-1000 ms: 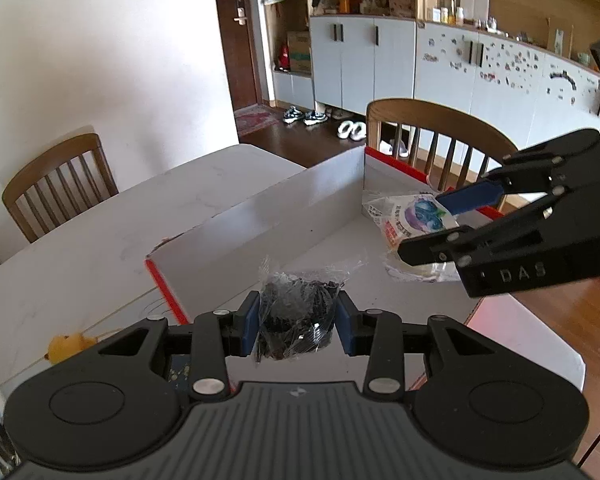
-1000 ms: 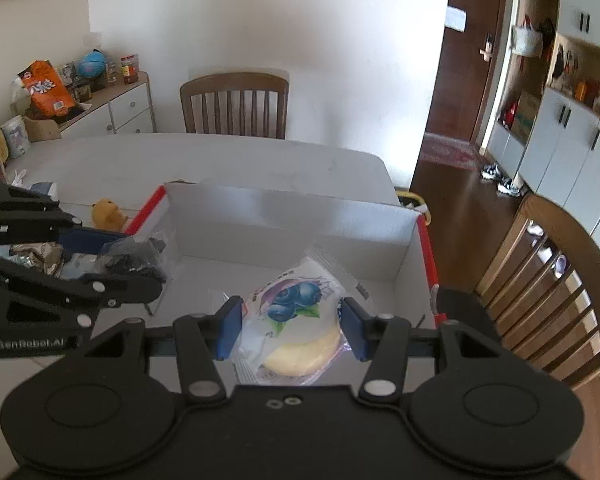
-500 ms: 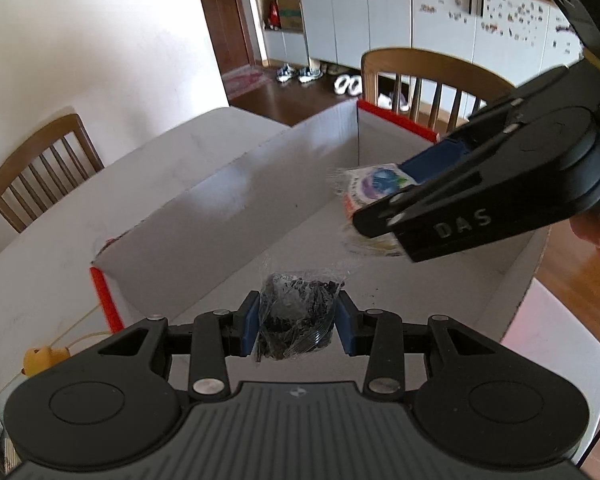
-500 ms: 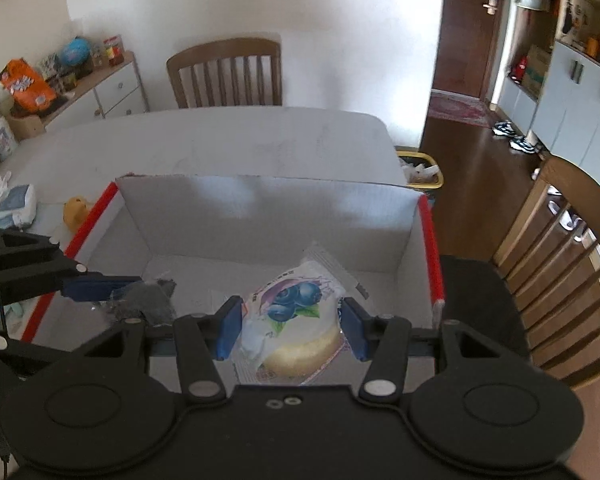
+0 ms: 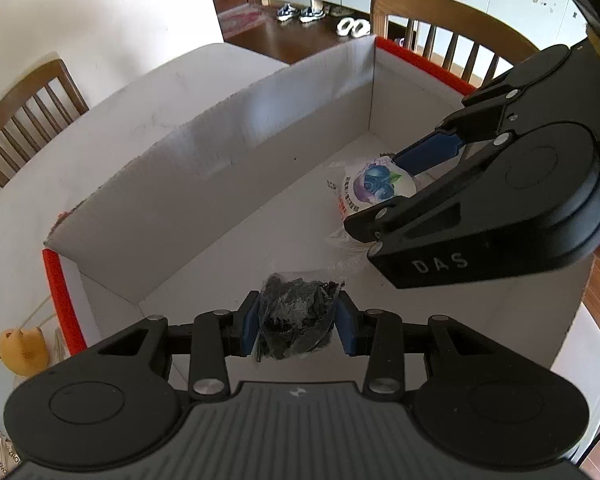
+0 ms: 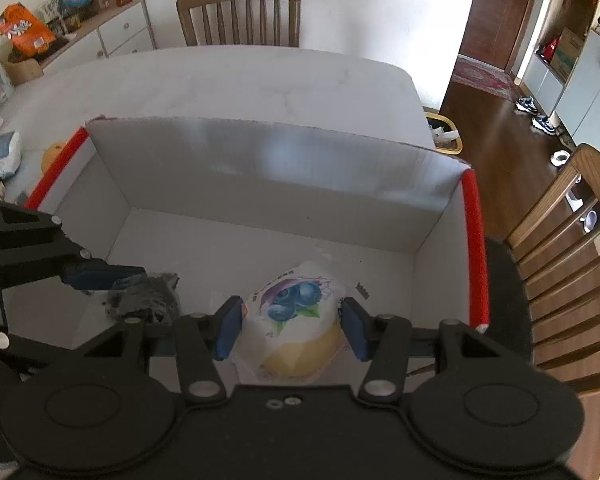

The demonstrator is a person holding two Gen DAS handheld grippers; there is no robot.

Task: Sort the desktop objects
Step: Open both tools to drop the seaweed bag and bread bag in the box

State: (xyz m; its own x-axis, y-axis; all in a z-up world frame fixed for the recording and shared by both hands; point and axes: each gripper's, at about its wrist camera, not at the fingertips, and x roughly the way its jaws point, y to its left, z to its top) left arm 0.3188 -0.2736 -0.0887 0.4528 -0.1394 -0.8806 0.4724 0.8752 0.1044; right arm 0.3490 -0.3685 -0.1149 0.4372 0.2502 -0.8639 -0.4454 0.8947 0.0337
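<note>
From the left wrist, the left gripper [image 5: 296, 322] pinches a clear bag of dark bits [image 5: 294, 326] between its blue fingers [image 5: 250, 324], over the open cardboard box [image 5: 228, 132] on the white counter [image 5: 132, 92]. Ahead and to the right, the right gripper [image 5: 374, 196] clamps a blueberry snack packet [image 5: 370, 188] inside the box.

From the right wrist, the packet [image 6: 292, 320] sits squeezed between the fingers [image 6: 228, 328]; left of them the dark bag [image 6: 146, 298] hangs in the left gripper [image 6: 120, 280].
</note>
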